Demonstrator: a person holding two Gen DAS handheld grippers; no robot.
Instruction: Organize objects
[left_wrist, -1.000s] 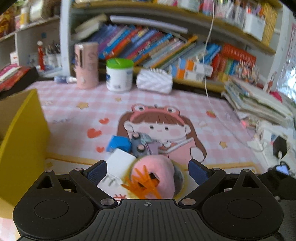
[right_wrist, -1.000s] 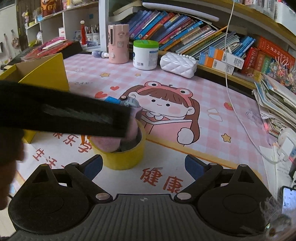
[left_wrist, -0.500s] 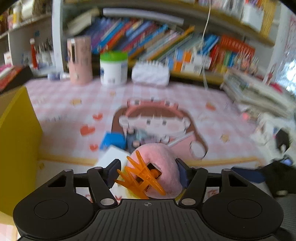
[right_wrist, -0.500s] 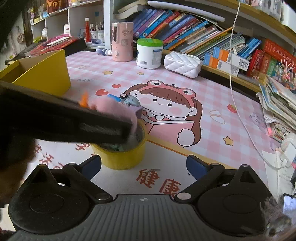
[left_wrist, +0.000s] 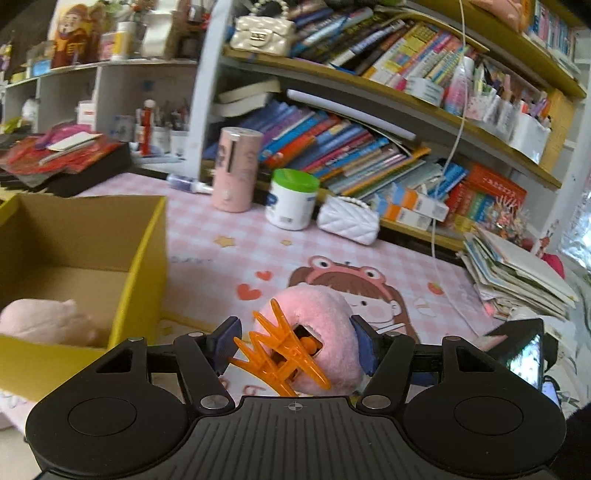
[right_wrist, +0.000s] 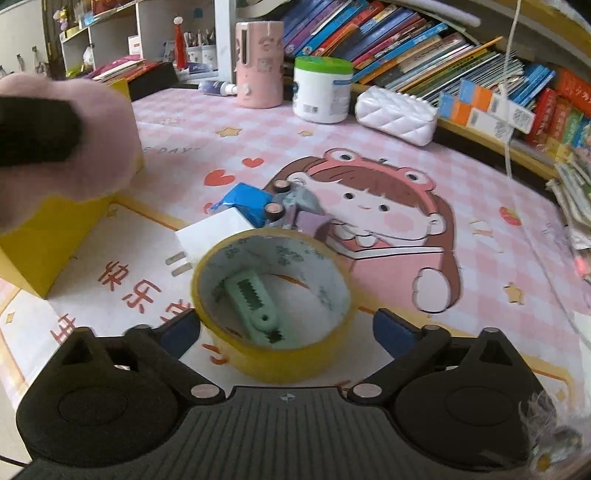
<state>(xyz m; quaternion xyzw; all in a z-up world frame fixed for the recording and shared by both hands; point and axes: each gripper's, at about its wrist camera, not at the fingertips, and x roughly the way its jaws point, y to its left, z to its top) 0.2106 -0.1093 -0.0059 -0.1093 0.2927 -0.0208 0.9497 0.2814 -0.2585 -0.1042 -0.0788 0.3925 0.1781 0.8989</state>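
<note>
My left gripper (left_wrist: 295, 338) is shut on a pink plush hair clip (left_wrist: 325, 325) with orange plastic teeth (left_wrist: 277, 350), held in the air beside an open yellow cardboard box (left_wrist: 144, 258). A pink plush item (left_wrist: 44, 326) lies inside the box. My right gripper (right_wrist: 286, 328) is open, its fingers on either side of a yellow tape roll (right_wrist: 273, 291) with a green clip (right_wrist: 255, 306) inside. A white charger (right_wrist: 210, 232), a blue packet (right_wrist: 245, 201) and a grey-purple toy (right_wrist: 299, 206) lie behind the roll. The pink clip (right_wrist: 74, 147) shows at the left of the right wrist view.
A pink cylinder (left_wrist: 236, 170), a white jar with a green lid (left_wrist: 291, 199) and a white quilted pouch (left_wrist: 349, 221) stand at the back of the pink mat. Bookshelves rise behind. Stacked papers (left_wrist: 517, 273) lie at the right.
My left gripper closed on the pink clip, lifted it out of the tape roll and carried it left toward the yellow box. My right gripper moved closer to the roll.
</note>
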